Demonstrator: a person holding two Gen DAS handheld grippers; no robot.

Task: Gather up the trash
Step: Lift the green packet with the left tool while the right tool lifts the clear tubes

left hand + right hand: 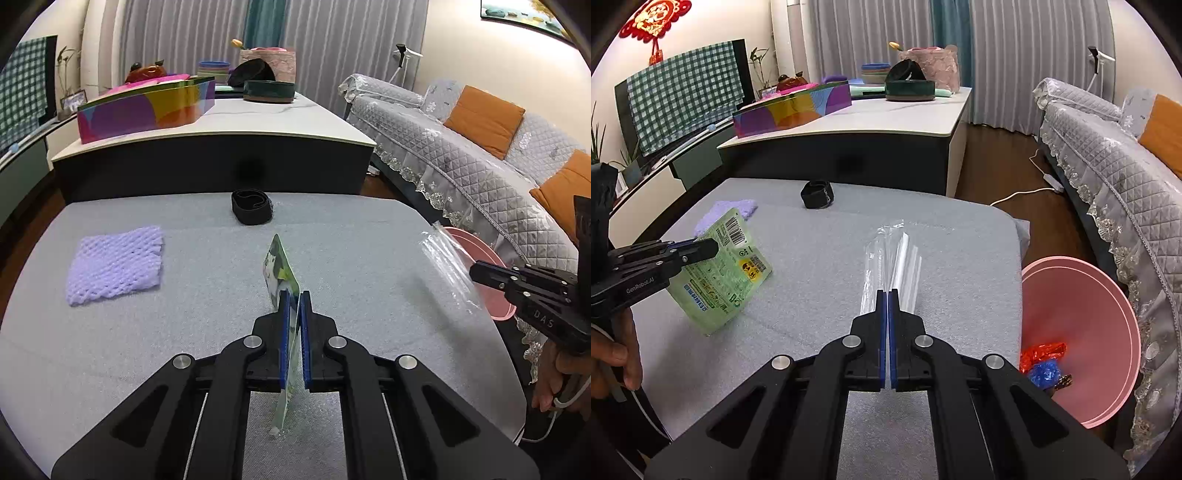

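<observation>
Gripping green packet (pixel 720 273), left tongs (pixel 294 295); right tongs (pixel 887 293) clamp clear wrapper (pixel 892 258); right view alone shows wrappers in pink bin (pixel 1082 295).

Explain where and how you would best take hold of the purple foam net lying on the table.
Grip the purple foam net at its ragged right edge, coming from above. It lies flat on the table, so only an edge offers thickness to pinch, and that side stands clear of other things.

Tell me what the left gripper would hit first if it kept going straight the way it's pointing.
Probably the grey table cover just ahead, since the left gripper, shut on the green packet, tilts downward. Farther along that line lies the black band, though depth is unclear.
</observation>
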